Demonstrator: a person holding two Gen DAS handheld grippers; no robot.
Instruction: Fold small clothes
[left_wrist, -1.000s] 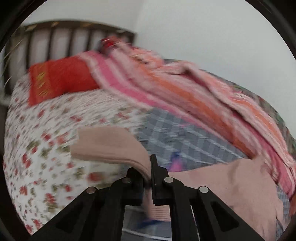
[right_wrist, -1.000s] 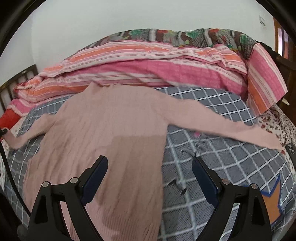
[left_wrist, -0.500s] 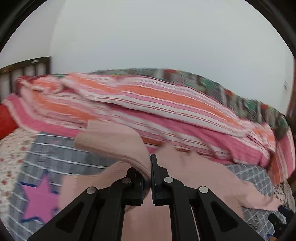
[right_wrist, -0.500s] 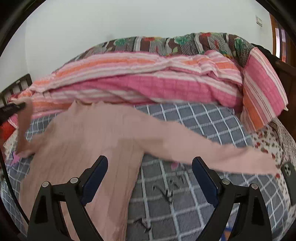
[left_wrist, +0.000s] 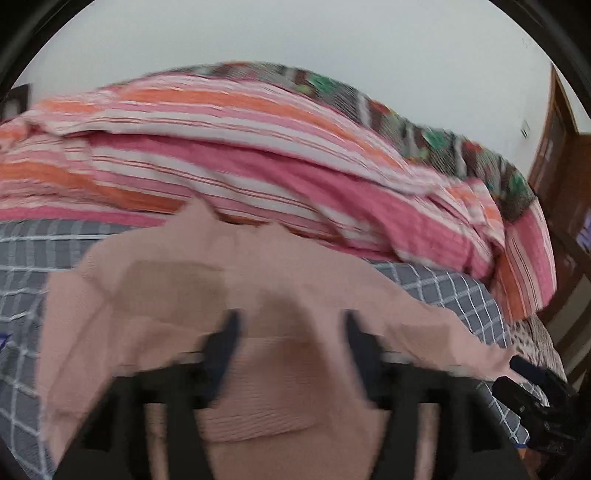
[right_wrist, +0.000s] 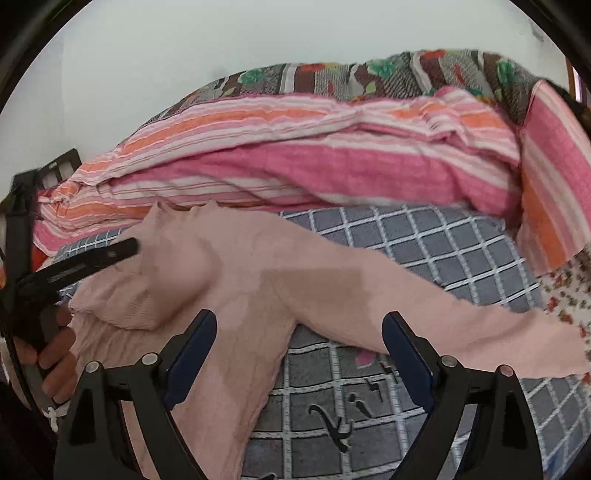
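Note:
A pale pink knit sweater (right_wrist: 236, 266) lies on the bed, neck toward the quilt. Its left sleeve (right_wrist: 147, 295) is folded over the body, and the ribbed cuff (left_wrist: 258, 406) rests loose between my left gripper's (left_wrist: 290, 332) fingers. Those jaws are opening and the pads stand clear of the cloth; the left wrist view is blurred. One left finger (right_wrist: 103, 256) shows at the left of the right wrist view, with a hand (right_wrist: 51, 365) below it. My right gripper (right_wrist: 299, 332) hovers open over the sweater's armpit area, and the right sleeve (right_wrist: 461, 325) stretches out flat to the right.
A pink and orange striped quilt (right_wrist: 314, 166) is heaped along the far side against a white wall. A grey checked blanket (right_wrist: 424, 251) lies under the sweater, with floral sheet (right_wrist: 565, 295) at the right. A dark headboard (right_wrist: 62, 162) stands far left, a wooden door (left_wrist: 554, 147) far right.
My left gripper swung right with the left sleeve pinched in it, brought it over the sweater's body, then parted its jaws and let it go. The right gripper drifted a little, still open.

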